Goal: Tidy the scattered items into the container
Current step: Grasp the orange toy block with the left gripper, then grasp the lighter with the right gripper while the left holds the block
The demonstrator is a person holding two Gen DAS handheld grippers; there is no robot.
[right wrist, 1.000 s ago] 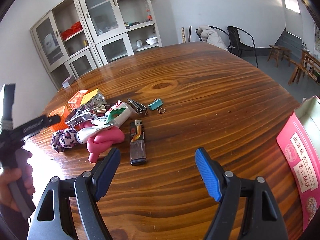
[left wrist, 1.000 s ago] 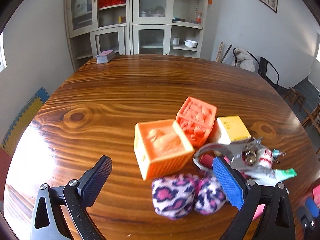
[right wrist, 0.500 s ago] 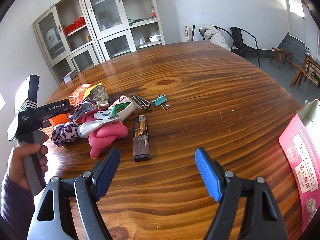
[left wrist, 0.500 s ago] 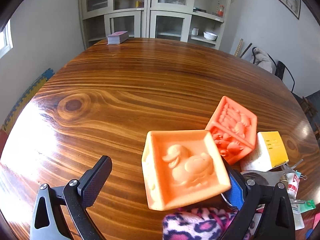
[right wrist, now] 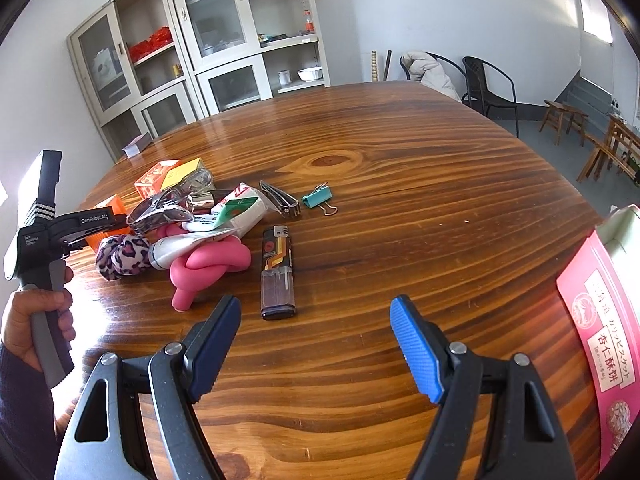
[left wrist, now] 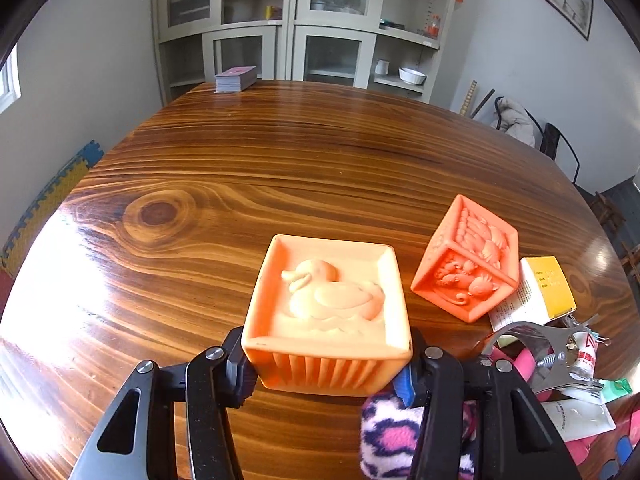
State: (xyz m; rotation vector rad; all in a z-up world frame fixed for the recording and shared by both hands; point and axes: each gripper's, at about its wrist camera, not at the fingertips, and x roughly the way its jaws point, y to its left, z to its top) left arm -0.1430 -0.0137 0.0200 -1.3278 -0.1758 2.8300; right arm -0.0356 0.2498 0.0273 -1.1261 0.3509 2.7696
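Observation:
My left gripper is shut on an orange duck block, its fingers pressed on the block's two sides. A second orange block and a yellow box lie to its right, a leopard-print scrunchie just below. My right gripper is open and empty above the table. In front of it lie a lighter, a pink knotted tube, tubes, metal clips and a teal binder clip. The pink-labelled container is at the right edge.
The round wooden table stretches back to grey cabinets. A card deck lies at its far edge. Chairs and stools stand at the right. The hand-held left gripper shows in the right wrist view.
My left gripper moved forward around the duck block and shut on it; it was open before. My right gripper stayed open and shifted a little closer to the pile.

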